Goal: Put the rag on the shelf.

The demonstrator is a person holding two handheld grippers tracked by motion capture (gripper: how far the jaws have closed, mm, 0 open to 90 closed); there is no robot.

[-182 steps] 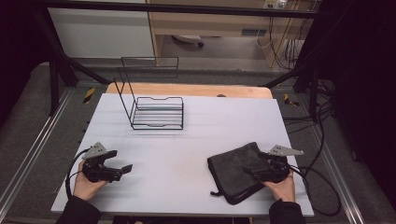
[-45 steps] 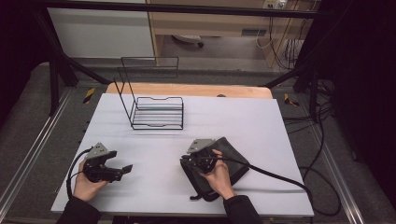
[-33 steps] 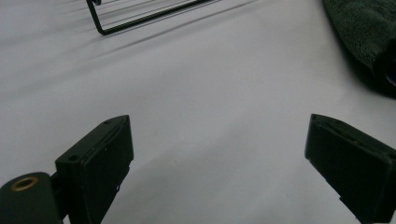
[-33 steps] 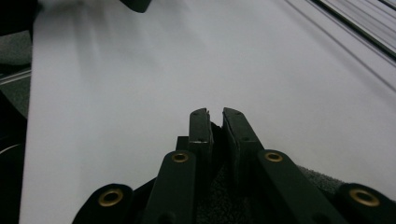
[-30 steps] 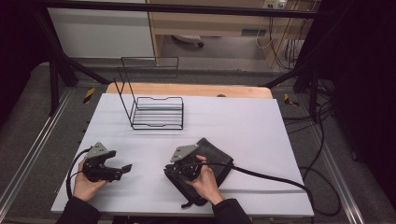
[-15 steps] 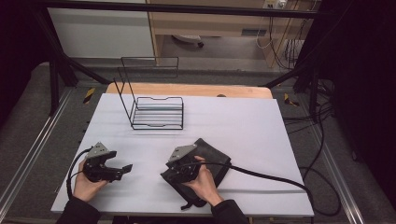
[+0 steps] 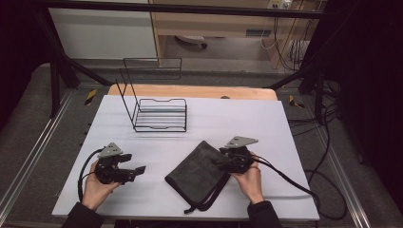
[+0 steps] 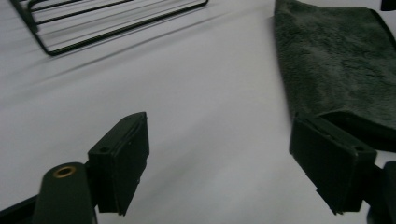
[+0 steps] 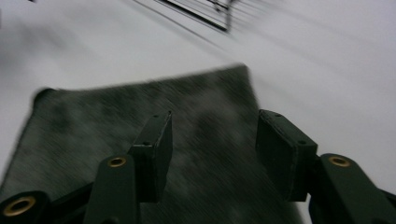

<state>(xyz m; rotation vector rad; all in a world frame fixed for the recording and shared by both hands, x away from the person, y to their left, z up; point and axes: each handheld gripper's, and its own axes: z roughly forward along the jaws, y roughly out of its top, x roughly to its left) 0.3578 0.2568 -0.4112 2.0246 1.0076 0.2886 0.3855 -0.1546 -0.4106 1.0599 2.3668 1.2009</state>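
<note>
Since half a second ago my right gripper [image 7: 223, 162] has pulled back toward the right side of the table [image 7: 247, 118], and the dark cloth [image 7: 199, 168] now lies uncovered, spread flat near the middle of the front edge, its cords trailing toward that edge. Six seconds back the cloth sat further toward the front right corner. My left gripper [image 7: 135, 171] has not shifted; it rests near the front left corner, pointing at the cloth.

The high view gives me the layout: the wire rack [image 7: 159, 114] stands toward the back left of the table, well apart from the cloth. The right gripper view, blurred by motion, gives what that view cannot: my right gripper [image 9: 212, 149] has its jaws partly apart, with the cloth [image 9: 116, 121] beneath and between them; nothing is clamped, and I cannot tell whether the tips touch the fabric. In the left gripper view my left gripper [image 8: 233, 158] is spread wide with nothing between the jaws, over bare table, with the cloth [image 8: 336, 60] just beyond its right-hand jaw and the rack [image 8: 93, 23] farther off.
</note>
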